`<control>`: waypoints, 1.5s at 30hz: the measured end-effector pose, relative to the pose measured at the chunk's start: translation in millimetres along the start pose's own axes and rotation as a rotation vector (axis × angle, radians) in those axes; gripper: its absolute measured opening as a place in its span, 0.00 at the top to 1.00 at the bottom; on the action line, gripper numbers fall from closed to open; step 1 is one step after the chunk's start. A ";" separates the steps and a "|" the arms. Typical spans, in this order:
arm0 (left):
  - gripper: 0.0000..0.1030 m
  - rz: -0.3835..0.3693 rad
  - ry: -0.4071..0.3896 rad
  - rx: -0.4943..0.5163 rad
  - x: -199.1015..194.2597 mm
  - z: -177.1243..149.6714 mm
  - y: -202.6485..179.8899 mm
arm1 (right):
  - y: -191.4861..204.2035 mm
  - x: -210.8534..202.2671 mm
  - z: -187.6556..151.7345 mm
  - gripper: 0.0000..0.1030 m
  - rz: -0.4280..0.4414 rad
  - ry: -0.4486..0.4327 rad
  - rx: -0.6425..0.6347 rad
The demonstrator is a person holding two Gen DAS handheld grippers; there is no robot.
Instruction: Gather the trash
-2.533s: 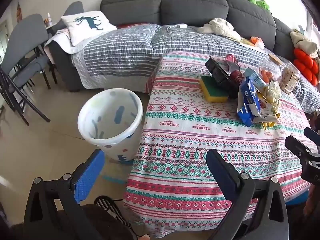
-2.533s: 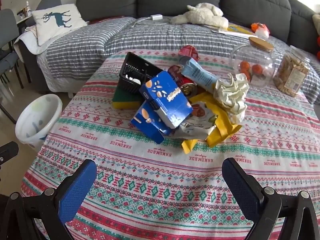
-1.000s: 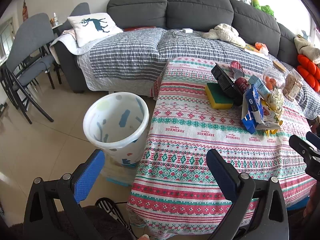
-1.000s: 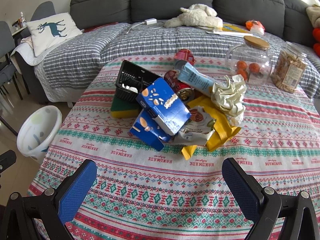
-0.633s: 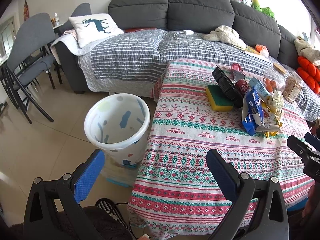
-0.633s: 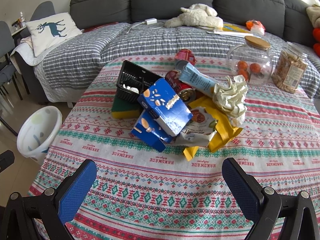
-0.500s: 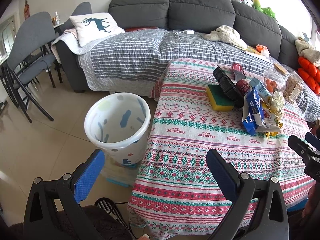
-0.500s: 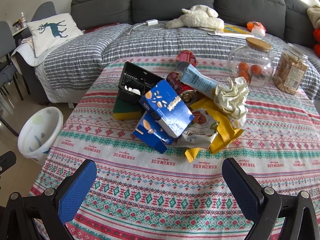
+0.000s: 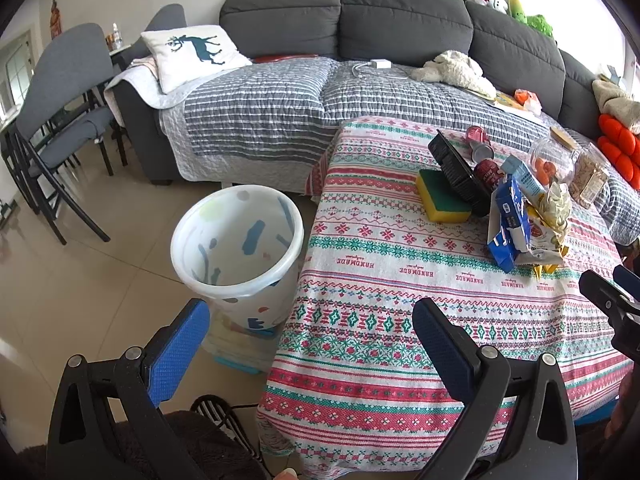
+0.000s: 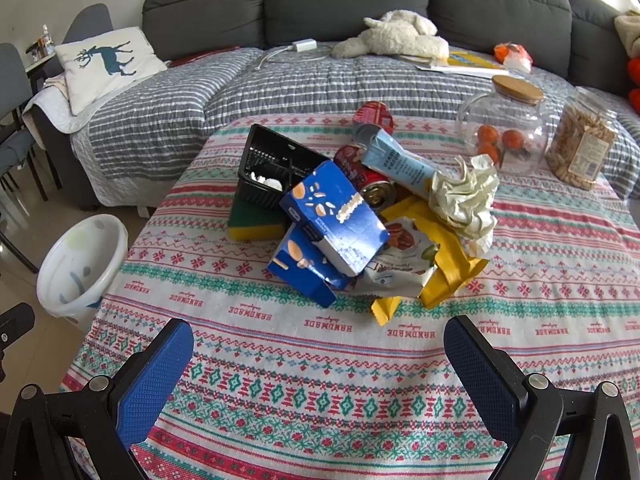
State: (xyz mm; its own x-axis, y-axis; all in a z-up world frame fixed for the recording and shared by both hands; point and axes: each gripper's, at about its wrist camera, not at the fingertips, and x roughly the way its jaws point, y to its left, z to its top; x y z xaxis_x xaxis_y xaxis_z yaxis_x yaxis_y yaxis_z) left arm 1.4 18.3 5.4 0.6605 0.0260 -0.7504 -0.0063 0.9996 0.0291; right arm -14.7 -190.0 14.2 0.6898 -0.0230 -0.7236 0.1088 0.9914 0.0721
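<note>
Slightly nearer: jumbled trash pile (image 10: 372,216)

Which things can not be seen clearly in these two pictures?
- Sponge: right wrist view, mostly hidden under the black tray and blue box.
- Bin bottom: left wrist view, hidden by its own wall.
- Jar label: print too small.
- Right gripper: left view, cut off by the edge.

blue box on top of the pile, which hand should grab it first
Right. The right gripper is open and faces the blue box straight across bare cloth; the left gripper is open too, but off the table's corner by the bin.
</note>
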 end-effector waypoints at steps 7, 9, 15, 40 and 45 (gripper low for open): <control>0.00 -0.001 0.004 -0.003 -0.1 -0.6 0.4 | 0.3 -0.1 0.3 0.00 0.000 -0.001 0.000; 0.01 0.002 0.002 -0.001 0.4 -0.3 0.5 | 1.5 0.3 0.6 0.00 -0.002 -0.002 -0.004; 0.00 0.019 0.001 -0.023 3.1 3.2 4.8 | 2.9 1.8 1.6 0.00 0.001 0.003 -0.004; 0.01 -0.097 0.069 -0.003 2.5 22.4 -14.5 | -7.5 -19.1 32.1 0.00 -0.023 0.055 0.008; 0.03 -0.167 0.101 0.036 19.0 50.6 -38.4 | -37.1 -2.3 59.9 0.00 -0.051 0.118 0.033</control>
State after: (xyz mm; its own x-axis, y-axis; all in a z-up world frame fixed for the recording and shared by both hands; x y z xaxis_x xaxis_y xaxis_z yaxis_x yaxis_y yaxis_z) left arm 52.1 -20.4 23.4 0.5715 -0.1371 -0.8091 0.1251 0.9890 -0.0792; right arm 22.5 -234.5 54.3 0.5943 -0.0566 -0.8022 0.1670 0.9845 0.0543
